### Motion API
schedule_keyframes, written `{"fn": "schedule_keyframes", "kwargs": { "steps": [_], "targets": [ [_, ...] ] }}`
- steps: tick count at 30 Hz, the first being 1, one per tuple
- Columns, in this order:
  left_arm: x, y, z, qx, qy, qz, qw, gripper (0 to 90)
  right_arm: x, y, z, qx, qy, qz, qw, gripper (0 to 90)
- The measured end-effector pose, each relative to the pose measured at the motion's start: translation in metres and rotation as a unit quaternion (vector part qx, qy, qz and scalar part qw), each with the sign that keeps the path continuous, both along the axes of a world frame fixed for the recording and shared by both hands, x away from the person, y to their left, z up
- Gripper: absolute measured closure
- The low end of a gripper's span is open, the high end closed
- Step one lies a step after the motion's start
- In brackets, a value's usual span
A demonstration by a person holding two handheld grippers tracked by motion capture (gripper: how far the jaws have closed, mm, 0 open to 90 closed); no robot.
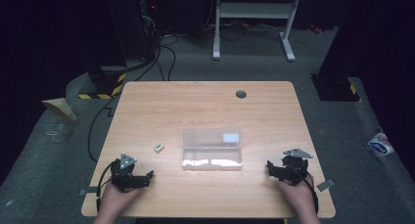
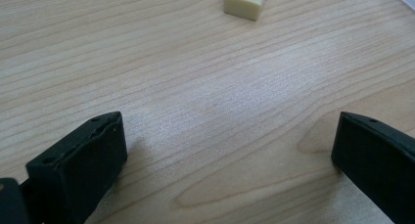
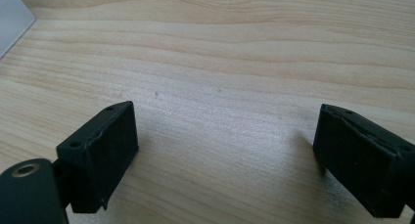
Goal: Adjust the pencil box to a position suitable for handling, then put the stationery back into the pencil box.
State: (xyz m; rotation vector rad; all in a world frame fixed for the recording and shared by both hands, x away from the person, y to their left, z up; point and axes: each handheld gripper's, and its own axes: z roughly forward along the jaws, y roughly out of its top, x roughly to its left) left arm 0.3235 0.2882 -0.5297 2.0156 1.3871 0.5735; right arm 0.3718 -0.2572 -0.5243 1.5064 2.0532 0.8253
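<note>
Lying flat near the middle of the pale wood-grain table [image 1: 205, 106], a clear rectangular plastic case [image 1: 212, 149] serves as the landmark. Just left of the case sits a small cream block-shaped eraser [image 1: 158, 146] with a printed label. Nearer the person and left of the case, the left gripper [image 1: 142, 177] holds its matte black jaws wide apart over bare wood; right of the case, the right gripper [image 1: 270, 168] does likewise.
</note>
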Motion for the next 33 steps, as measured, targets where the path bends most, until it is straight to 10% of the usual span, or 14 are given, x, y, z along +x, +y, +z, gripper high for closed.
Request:
{"fn": "schedule_keyframes", "kwargs": {
  "steps": [33],
  "targets": [
    [0.001,-0.008,0.019,-0.024,-0.021,-0.015,0.9994,0.4,0.000,0.001,0.000,0.000,0.001,0.006,1.0000,8.3]
  ]
}}
